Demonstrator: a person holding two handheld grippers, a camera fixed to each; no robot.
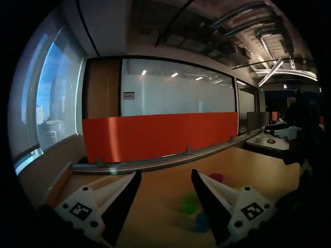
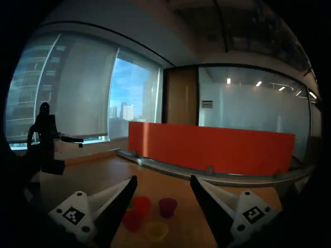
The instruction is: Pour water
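Small plastic cups stand on a wooden desk [image 1: 248,165]. In the left gripper view a green cup [image 1: 190,202], a blue cup [image 1: 202,222] and a magenta cup [image 1: 216,177] lie ahead of my left gripper [image 1: 165,182], which is open above the desk and holds nothing. In the right gripper view two red cups [image 2: 141,204] [image 2: 131,220], a purple cup [image 2: 167,206] and a yellow cup [image 2: 156,230] sit between and below the fingers of my right gripper [image 2: 163,182], also open and empty.
An orange divider panel [image 1: 161,136] on a metal rail runs along the desk's far edge. Large windows [image 2: 128,99] fill the left side. A dark stand with a device [image 2: 43,140] sits at the left in the right gripper view. Another desk [image 1: 269,142] lies far right.
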